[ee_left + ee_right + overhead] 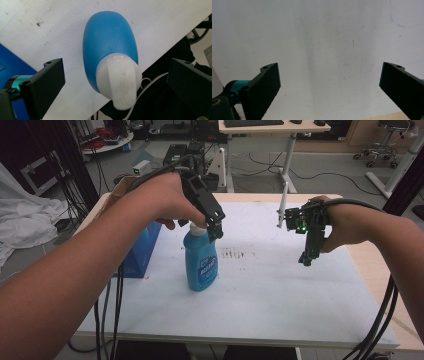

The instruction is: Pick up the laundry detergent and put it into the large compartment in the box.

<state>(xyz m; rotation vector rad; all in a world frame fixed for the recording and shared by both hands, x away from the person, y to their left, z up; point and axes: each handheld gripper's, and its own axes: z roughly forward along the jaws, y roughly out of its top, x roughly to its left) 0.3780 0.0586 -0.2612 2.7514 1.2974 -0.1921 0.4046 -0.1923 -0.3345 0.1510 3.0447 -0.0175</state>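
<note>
Blue bottle stands upright between the left gripper's wide-open jaws, its white cap untouched.

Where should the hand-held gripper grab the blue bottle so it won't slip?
Probably at the white cap, coming straight down from above. The blue bottle stands upright on the white table, and its body looks wider than the cap. The left hand-held gripper already hangs over it, jaws open either side of the cap.

Bottle upright on table, box left.
</note>
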